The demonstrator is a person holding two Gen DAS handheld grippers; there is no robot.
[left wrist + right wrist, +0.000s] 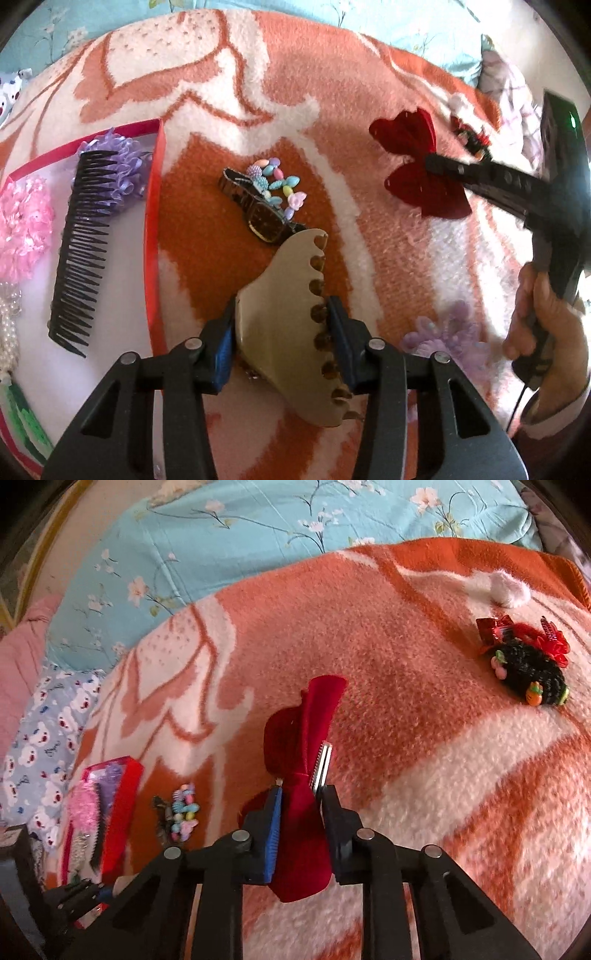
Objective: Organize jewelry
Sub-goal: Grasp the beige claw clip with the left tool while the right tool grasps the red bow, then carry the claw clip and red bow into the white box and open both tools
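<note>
Orange blanket (pixel 332 74) — left tongs (pixel 282 334) grasping beige claw clip (pixel 288 317) lengthwise-forward; right tongs (pixel 301 812) grasping red bow (pixel 299 775), upright.

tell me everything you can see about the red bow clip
The red bow clip is a deep red, velvet-looking fabric bow pinched at its middle, with a silver metal clip along one side. The right gripper is shut on its centre, holding it edge-on with one loop pointing up and away. In the left wrist view it appears above the orange and white blanket.
</note>
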